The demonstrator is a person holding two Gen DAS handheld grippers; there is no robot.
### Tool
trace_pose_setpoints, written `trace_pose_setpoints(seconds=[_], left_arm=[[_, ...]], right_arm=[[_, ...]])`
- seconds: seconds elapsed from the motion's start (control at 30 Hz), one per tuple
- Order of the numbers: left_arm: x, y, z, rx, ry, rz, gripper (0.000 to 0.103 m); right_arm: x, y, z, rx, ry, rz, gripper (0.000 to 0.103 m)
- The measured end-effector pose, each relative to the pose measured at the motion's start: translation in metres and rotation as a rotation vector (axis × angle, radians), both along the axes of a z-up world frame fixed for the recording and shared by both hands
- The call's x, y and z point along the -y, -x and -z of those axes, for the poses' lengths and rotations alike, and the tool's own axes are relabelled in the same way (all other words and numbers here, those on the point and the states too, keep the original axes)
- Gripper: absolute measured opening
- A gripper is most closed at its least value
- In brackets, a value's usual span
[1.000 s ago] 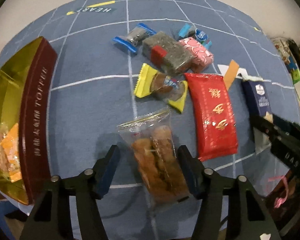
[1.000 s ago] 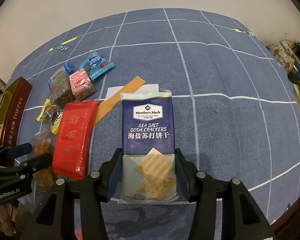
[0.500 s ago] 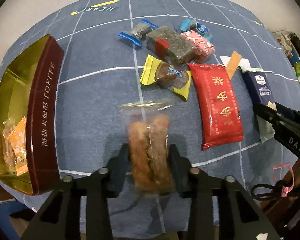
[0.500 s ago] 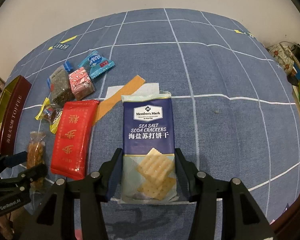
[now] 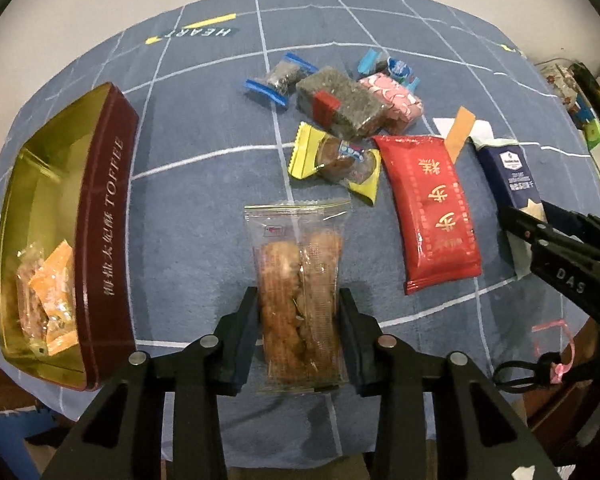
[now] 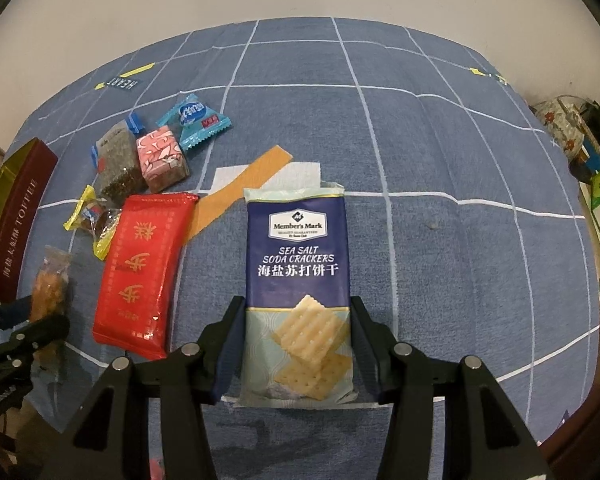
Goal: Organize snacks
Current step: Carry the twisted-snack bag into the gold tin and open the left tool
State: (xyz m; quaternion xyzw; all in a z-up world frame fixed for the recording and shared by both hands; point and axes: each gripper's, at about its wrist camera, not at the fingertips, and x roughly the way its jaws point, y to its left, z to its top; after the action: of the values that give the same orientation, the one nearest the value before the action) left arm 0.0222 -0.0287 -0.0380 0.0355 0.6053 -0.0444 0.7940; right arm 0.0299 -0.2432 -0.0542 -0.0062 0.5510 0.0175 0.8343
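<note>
My left gripper [image 5: 299, 328] is shut on a clear packet of brown biscuits [image 5: 298, 300] and holds it above the blue cloth. The open toffee tin [image 5: 104, 236] lies at the left with a few orange snacks inside. My right gripper [image 6: 298, 336] is shut on a navy soda cracker pack [image 6: 298, 264], which rests on the cloth. A red packet [image 5: 432, 208] lies between the two grippers. A yellow-ended candy [image 5: 336, 158], a grey bar [image 5: 338, 100], a pink packet [image 5: 396, 96] and small blue candies [image 5: 278, 78] lie beyond.
A white and orange paper strip [image 6: 244, 184] lies under the cracker pack's far end. Clutter [image 6: 580, 148] stands past the cloth's right edge. A pale wall runs behind the table. The cloth [image 6: 440, 160] right of the crackers is bare.
My left gripper closed on the biscuit packet and lifted it off the cloth, drawing back toward me. My right gripper has stayed shut on the cracker pack without moving.
</note>
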Motion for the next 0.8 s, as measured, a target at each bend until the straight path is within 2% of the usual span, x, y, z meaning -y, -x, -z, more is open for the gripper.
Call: trace_pose_setpoints(seconds=[0.17,0.37,0.6,0.8], left_arm=[[-0.007,0.000,-0.015,0.032,0.004,0.000,0.034],[-0.033,-0.006,-0.035,0.075,0.009,-0.053,0.034],[-0.086,-0.015,-0.059,0.126,-0.018,-0.146,0.034],[-0.141,-0.017,-0.063,0.126,-0.060,-0.237,0.034]], right_arm=[[-0.002,0.001,0.000,-0.001,0.017,0.003,0.051],[-0.003,0.000,0.001,-0.003,0.021,0.005,0.051],[-0.004,-0.002,0.001,-0.010,0.025,0.008,0.052],[-0.004,-0.003,0.001,-0.020,0.025,0.009,0.053]])
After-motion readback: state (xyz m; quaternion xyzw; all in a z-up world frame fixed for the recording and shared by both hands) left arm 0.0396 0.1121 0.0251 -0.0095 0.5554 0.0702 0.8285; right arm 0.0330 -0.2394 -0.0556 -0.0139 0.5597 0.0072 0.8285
